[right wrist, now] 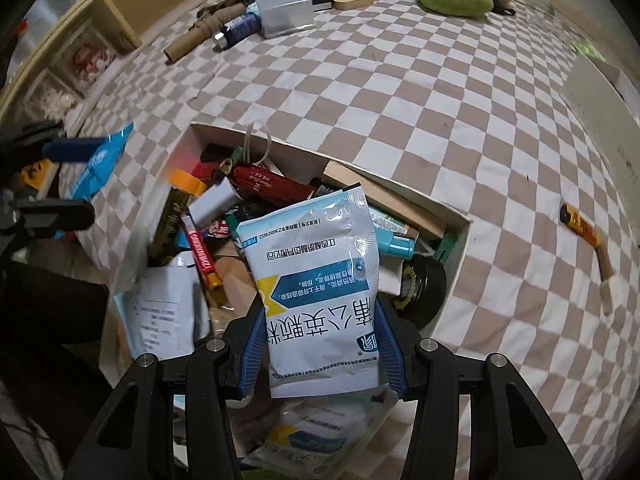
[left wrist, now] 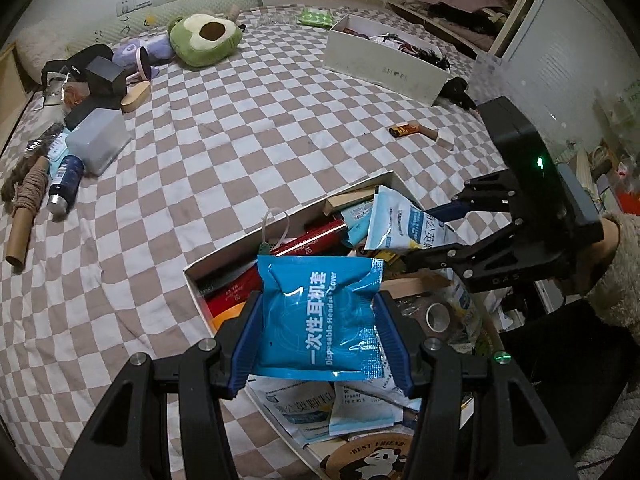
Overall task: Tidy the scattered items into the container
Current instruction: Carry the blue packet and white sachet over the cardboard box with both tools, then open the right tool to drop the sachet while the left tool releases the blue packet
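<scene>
Checkered brown-and-white bedspread (left wrist: 240,152) covers the whole surface.

Left gripper (left wrist: 318,338), lower centre of its view: blue pads clamped on one glossy blue plastic sachet (left wrist: 320,316), held over the container.

Right gripper (right wrist: 322,350), lower centre of its view: jaws narrow, pinching one pale blue-and-white foil pouch (right wrist: 316,280), also above the container.

Shallow white cardboard box (right wrist: 456,276), centre of both views: holds one red tube (right wrist: 272,188), one black tape roll (right wrist: 424,284), one orange tape roll (right wrist: 186,182), paper packets and other clutter.

Second white cardboard box (left wrist: 384,68), upper right of the left view: contents unclear.

One avocado plush toy (left wrist: 206,38), upper centre there.
</scene>
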A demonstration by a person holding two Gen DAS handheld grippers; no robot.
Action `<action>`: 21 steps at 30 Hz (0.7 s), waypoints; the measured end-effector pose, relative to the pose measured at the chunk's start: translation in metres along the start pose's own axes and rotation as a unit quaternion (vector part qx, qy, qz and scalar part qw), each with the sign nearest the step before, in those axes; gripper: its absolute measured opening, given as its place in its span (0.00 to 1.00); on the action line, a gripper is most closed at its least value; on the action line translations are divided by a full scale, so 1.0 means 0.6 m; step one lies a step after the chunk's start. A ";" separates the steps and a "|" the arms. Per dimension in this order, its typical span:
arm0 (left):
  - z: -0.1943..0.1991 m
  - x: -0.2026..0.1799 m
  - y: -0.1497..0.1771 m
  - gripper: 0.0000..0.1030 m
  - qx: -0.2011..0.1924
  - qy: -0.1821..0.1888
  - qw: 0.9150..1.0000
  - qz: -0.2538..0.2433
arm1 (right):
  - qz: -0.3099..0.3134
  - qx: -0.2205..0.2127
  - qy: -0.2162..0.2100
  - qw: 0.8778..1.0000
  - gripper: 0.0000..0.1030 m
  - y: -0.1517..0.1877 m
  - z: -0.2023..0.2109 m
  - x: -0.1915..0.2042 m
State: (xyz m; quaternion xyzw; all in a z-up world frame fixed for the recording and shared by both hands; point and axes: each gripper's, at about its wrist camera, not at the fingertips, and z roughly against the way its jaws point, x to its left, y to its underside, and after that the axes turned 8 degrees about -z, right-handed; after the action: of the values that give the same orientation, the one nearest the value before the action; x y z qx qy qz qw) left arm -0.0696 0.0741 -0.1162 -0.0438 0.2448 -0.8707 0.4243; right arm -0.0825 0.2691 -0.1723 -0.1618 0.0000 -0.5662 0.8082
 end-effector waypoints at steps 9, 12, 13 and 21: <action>-0.008 0.007 -0.002 0.54 0.007 0.008 1.000 0.003 | 0.139 -0.007 0.034 0.990 0.49 0.004 -0.011 0.035; -0.008 0.007 0.001 0.54 0.009 0.011 1.000 0.006 | 0.154 0.000 0.051 0.987 0.52 0.008 -0.016 0.033; -0.008 0.007 0.002 0.54 0.010 0.012 1.000 0.006 | 0.157 0.005 0.053 0.986 0.53 0.010 -0.018 0.030; -0.020 0.016 0.001 0.54 0.021 0.021 0.999 0.012 | 0.115 -0.006 0.052 0.992 0.92 0.005 0.006 0.018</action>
State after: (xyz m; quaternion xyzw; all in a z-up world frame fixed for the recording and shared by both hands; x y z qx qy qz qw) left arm -0.0784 0.0713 -0.1281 -0.0134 0.2362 -0.8712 0.4302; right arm -0.0755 0.2612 -0.1676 -0.1358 0.0641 -0.4775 0.8657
